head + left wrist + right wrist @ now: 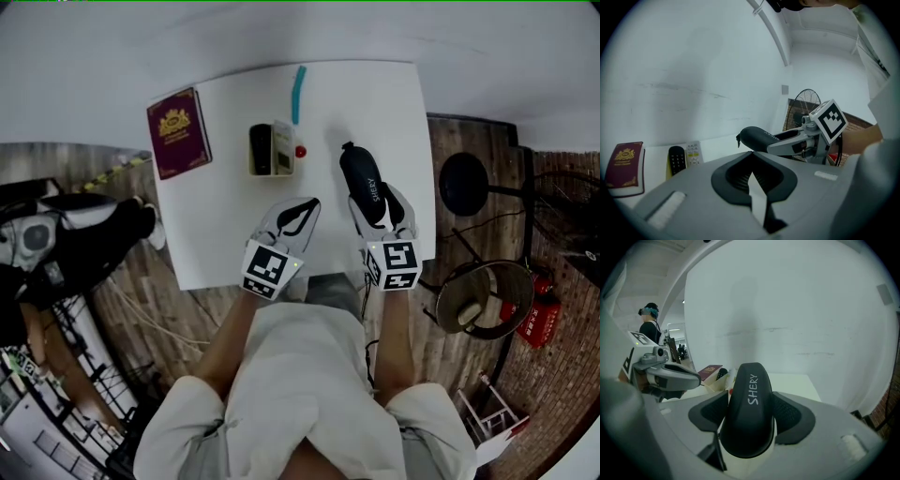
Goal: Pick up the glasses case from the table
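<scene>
The black glasses case (364, 183) marked "SHERY" sits lengthwise between the jaws of my right gripper (380, 210), which is shut on it. In the right gripper view the case (750, 408) fills the gap between the dark pads (794, 416). Seen from the left gripper view, the case (757, 137) hangs a little above the white table (225, 234). My left gripper (298, 216) hovers beside it over the table's near edge. Its jaws are together with nothing between them (751, 161).
On the table lie a maroon passport (178, 131), a black remote (261, 148) beside a white remote (282, 147), a small red object (301, 151) and a teal pen (298, 94). A black stool (463, 183), a basket (483, 295) and a red extinguisher (534, 323) stand at the right.
</scene>
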A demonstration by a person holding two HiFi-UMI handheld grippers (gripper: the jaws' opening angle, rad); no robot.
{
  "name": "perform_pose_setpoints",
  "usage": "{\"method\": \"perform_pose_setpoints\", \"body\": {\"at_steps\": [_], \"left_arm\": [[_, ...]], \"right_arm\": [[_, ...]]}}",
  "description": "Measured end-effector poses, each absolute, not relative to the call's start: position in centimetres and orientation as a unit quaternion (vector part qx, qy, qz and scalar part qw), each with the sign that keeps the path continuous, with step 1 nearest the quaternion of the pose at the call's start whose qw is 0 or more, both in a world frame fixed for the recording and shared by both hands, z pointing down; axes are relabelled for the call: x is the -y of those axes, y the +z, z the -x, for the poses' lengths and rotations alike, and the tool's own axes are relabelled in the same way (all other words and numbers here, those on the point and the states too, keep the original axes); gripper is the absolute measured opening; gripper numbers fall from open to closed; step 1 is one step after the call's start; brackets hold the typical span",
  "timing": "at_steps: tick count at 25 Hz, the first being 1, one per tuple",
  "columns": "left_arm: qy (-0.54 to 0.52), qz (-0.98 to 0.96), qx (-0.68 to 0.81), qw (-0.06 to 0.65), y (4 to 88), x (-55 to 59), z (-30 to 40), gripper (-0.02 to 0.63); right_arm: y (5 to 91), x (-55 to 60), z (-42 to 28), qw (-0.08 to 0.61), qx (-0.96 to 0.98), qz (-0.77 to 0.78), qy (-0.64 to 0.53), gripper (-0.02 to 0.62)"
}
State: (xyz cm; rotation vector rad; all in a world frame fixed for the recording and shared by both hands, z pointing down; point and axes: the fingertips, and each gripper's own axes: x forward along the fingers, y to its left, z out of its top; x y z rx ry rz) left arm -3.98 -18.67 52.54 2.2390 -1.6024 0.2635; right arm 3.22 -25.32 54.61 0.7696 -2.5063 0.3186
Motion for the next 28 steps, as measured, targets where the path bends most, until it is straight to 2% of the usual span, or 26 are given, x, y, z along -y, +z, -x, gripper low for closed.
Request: {"method": "perform_pose_setpoints", "body": {"at_steps": [14,28], "left_arm": [[0.061,-0.817,0.561,0.114,45.7,16.0,4.2,0.018],[0.061,-0.821,0.559,0.097,44.5,14.6,3.7,0.018]], "right_arm": [[46.3,20.6,-4.3,0.154,0.935,-0.307,0.087,0.296],[45.3,18.6,-5.2,0.143,0.936,-0.312,0.078,0.296]]}}
